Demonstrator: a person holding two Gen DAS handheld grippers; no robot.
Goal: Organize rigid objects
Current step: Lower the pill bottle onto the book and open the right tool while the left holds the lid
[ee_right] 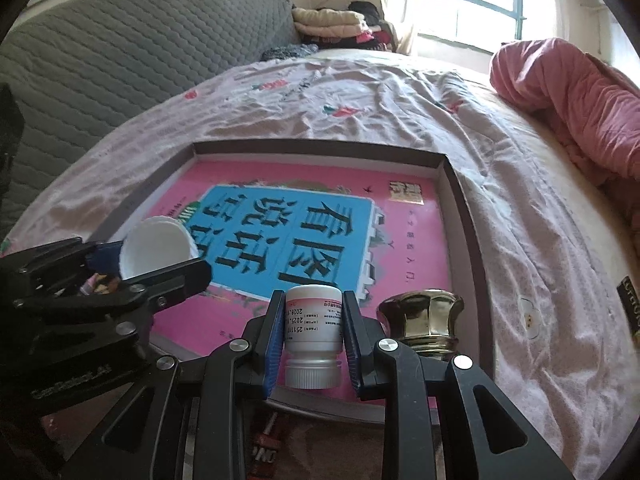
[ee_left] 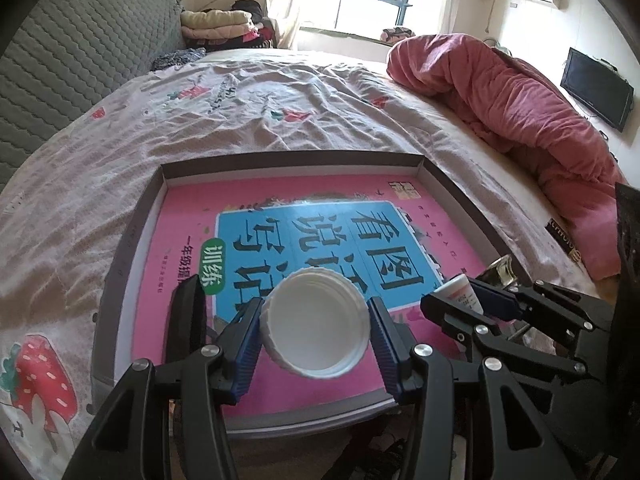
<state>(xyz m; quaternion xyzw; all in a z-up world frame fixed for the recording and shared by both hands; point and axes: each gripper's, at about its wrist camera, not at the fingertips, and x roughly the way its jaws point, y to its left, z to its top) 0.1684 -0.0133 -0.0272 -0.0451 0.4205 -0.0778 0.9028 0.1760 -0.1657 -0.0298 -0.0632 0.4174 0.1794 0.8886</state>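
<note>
My left gripper [ee_left: 316, 320] is shut on a white ribbed jar lid [ee_left: 314, 324], hollow side toward the camera, held above the near part of a shallow grey box [ee_left: 132, 236] with a pink and blue book [ee_left: 304, 236] in it. My right gripper [ee_right: 312, 322] is shut on a small white medicine bottle [ee_right: 314, 326], cap toward the camera, over the box's near edge [ee_right: 460, 200]. The lid [ee_right: 156, 250] and left gripper show at the left of the right wrist view. The bottle [ee_left: 460, 290] and right gripper show at the right of the left wrist view.
A gold faceted knob [ee_right: 422, 318] stands in the box's near right corner, close beside the right gripper. The box lies on a bed with a strawberry-print sheet [ee_left: 240, 120]. A pink quilt [ee_left: 520, 92] is bunched at the right. A grey headboard [ee_right: 140, 48] is at the left.
</note>
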